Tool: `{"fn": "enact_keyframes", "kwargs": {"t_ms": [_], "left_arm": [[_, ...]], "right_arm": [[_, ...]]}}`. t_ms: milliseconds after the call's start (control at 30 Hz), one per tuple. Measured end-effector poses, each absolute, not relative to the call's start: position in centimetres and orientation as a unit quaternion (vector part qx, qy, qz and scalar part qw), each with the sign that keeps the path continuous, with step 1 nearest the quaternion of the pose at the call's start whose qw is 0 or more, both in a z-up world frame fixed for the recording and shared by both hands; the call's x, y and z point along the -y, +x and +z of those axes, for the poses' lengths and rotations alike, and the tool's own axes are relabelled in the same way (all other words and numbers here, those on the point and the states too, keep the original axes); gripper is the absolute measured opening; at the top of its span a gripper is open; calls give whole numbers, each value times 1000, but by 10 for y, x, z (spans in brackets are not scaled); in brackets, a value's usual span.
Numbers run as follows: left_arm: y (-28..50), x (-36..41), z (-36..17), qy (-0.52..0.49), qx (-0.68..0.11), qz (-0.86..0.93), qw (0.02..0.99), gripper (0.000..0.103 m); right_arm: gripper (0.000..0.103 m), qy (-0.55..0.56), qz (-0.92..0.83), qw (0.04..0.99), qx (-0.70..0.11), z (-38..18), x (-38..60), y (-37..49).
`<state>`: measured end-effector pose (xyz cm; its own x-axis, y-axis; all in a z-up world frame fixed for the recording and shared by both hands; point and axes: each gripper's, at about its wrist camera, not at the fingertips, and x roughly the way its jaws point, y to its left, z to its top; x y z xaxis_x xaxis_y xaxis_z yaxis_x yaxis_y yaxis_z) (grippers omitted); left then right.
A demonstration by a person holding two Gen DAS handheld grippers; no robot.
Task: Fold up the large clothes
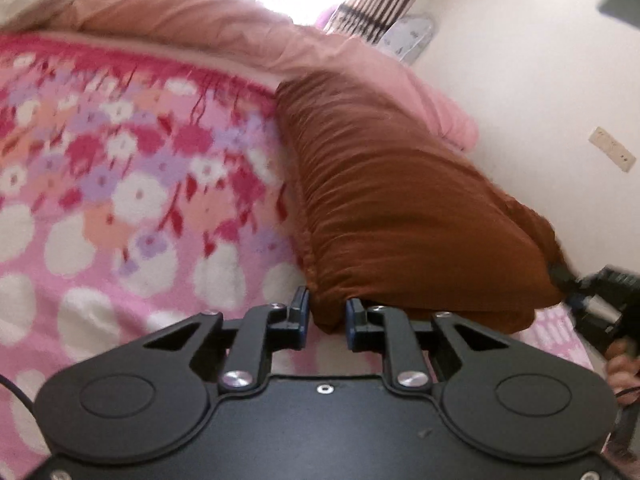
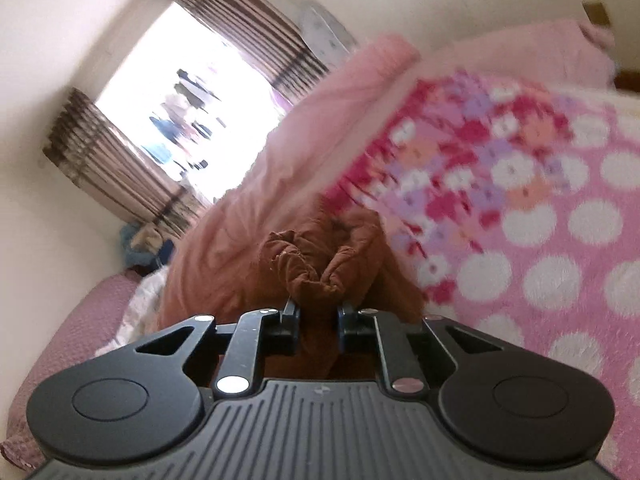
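Where the brown garment (image 1: 400,216) fills the centre and right of the left wrist frame, it shows as a thick, gathered fold running from the upper middle down to the lower middle, its near corner sitting between the fingers of the left gripper (image 1: 327,320). Those jaws stand a little apart with the cloth's corner pushed into the gap; blur keeps me from telling whether the pads actually press the fabric. At the far right edge of that frame, the garment's other end tapers into the right gripper (image 1: 592,304), held by a hand (image 1: 618,364) at the lower right.

Seen from the right wrist view, a bunched, twisted wad of the brown garment (image 2: 316,268) sits in the lower middle, wedged between the right gripper (image 2: 318,320) fingers, whose jaws pinch it from both sides.

Beneath and left of the cloth in the left wrist frame spreads a pink floral blanket (image 1: 120,184). A plain pink quilt (image 1: 248,28) lies along the upper part of that frame. Striped curtains (image 2: 120,168) flank a bright window (image 2: 188,92) in the upper left of the right wrist frame.
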<state>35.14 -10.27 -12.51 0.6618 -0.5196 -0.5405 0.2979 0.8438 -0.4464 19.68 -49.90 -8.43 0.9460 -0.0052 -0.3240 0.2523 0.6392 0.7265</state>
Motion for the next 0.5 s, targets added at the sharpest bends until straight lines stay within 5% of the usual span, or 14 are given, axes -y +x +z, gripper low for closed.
{"fn": "enact_keyframes", "kwargs": {"t_ms": [233,400,500], "left_arm": [[359,100,-136,-167,-363,-228,888,31],[345,86,-113,-110,-365,-224,897,54],[339,74,-89,-96,-341,-206,912,56]], "right_arm": [[22,461,-54,871,-162,-133,510,200],[52,410,-71,895,-162,-108,504,182],[55,320,-115,926,-167,-77,488,169]]}}
